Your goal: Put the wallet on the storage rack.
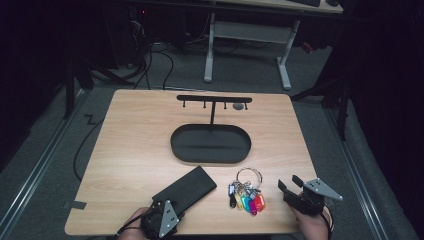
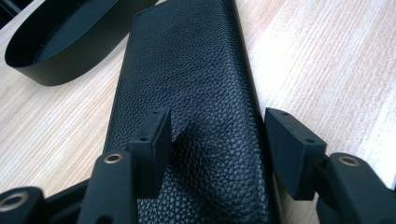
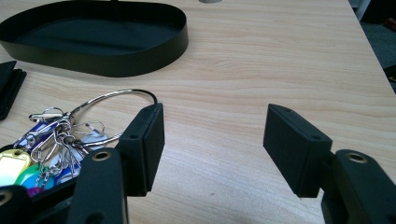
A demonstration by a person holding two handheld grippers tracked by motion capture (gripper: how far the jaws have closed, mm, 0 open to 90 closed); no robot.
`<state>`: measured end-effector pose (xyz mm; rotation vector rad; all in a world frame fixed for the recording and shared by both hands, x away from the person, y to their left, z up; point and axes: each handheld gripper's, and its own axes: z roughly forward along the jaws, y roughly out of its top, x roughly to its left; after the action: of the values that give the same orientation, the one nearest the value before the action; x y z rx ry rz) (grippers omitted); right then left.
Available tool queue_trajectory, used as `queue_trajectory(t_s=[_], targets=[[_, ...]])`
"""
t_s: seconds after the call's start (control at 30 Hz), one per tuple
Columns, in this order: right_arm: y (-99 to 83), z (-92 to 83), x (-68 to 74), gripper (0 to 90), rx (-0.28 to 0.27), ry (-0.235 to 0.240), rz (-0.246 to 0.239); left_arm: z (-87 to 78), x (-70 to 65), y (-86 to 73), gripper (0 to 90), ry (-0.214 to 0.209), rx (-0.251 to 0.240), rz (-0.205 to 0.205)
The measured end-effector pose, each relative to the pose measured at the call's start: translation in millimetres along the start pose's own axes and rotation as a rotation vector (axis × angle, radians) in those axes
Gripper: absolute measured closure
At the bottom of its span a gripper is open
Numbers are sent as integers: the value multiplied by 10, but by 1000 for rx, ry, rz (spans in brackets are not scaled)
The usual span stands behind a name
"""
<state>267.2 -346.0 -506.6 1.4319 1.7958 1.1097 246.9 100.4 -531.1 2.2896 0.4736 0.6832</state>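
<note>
Left tongs (image 2: 215, 140) stand spread over the near end of the black leather wallet (image 2: 187, 84), one jaw above its grained face and the other just past its edge, not yet pressing on it. Right tongs (image 3: 212, 144) are spread as well, holding nothing, over bare worktop (image 3: 280, 60) just right of the key bunch (image 1: 246, 194).

Taking the oval black tray (image 1: 210, 145) as landmark: the wallet lies flat just in front of the tray's left half, angled toward the person's left hand (image 1: 134, 220); the key bunch, with its wire ring and coloured tags, lies in front of the tray's right half. A hook bar (image 1: 214, 99) rises behind the tray.

Judging by this, the step in hand is the grasp on the wallet. Next the left tongs likely need to lower, straddle the wallet's near end across its width, and close before any lift toward the tray.
</note>
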Motion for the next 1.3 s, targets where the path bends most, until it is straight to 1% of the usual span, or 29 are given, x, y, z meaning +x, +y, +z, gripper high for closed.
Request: queue_trajectory(t_s=[0.07,0.13,0.27,0.5,0.77,0.8,1.0,1.1,1.23,1.3], targets=[[8,13,9,391,0,4,0,-3,-8,-3,462,1,-1,-2],[18,32,15,392,-2,9,-3,-9,-16,-6,484,5,-2,5],[28,65,9,392,-6,32,15,-31,-25,-19,543,14,-5,16],[43,92,15,393,-7,52,33,-47,-29,-25,595,20,-8,11],[47,108,25,392,-6,55,32,-62,-18,-35,641,13,-18,10],[46,109,25,393,-5,55,32,-66,-22,-34,656,15,-18,14],[42,101,18,393,-4,52,35,-74,-23,-32,682,13,-24,16],[41,94,12,392,-6,52,35,-91,4,-40,697,7,-35,-10],[39,89,0,393,-8,52,39,-137,49,-47,731,9,-57,-37],[39,90,-7,393,-8,52,39,-170,67,-47,755,16,-75,-48]])
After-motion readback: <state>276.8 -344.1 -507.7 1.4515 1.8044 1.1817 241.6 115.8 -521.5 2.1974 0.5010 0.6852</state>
